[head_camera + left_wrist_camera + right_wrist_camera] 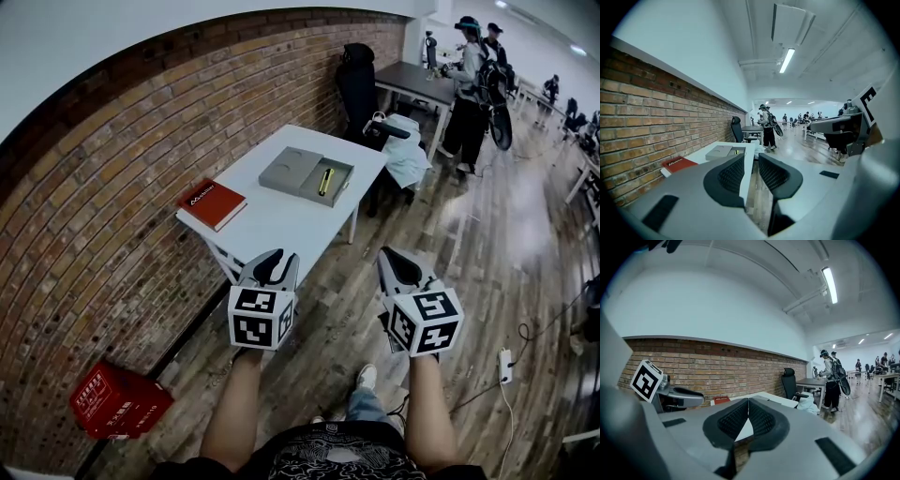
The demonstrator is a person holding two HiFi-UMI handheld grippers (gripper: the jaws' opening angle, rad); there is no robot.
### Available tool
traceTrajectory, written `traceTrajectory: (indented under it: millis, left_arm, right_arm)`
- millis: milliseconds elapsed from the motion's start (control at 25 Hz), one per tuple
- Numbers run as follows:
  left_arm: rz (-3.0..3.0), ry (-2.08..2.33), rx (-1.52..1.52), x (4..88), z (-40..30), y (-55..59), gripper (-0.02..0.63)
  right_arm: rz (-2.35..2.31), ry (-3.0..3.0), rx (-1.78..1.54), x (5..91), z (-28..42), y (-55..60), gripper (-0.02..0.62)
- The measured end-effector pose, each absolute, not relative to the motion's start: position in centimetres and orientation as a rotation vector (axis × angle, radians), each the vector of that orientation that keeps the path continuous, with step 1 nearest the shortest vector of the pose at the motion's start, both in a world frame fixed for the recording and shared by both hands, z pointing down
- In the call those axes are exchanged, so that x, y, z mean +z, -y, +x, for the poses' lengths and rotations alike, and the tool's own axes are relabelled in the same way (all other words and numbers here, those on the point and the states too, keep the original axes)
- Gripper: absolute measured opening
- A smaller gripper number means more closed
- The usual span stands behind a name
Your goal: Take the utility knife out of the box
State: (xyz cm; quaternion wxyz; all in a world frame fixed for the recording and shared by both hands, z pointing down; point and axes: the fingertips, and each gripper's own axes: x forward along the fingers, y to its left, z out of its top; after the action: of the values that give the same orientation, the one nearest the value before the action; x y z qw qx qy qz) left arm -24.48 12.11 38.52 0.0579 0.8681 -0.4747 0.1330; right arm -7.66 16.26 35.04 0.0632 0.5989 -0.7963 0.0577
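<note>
An open grey box [292,169] lies on the white table [281,225] ahead, its lid folded out to the left. The yellow utility knife [325,181] rests in the box's right half. Both grippers hang short of the table's near end, over the wooden floor. My left gripper [272,267] has its jaws apart with nothing between them [751,161]; the box [723,152] shows just beyond its tips. My right gripper [398,265] is shut, tips touching and empty [748,404].
A red book [212,203] lies at the table's left corner, by the brick wall [112,187]. A black chair [356,80] and a white cloth [405,150] sit past the table's far end. People [473,84] stand by a dark desk. A red crate [119,401] is on the floor at left.
</note>
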Motion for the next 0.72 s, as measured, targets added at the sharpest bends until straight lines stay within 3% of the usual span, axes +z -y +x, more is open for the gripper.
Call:
traceTrajectory:
  millis: [720]
  left_arm:
    - [2.6,1.472,0.427,39.0,-12.7,0.8,0.181]
  right_arm:
    - [1.719,2.456,0.186,35.9,2.9,-3.7,0.02]
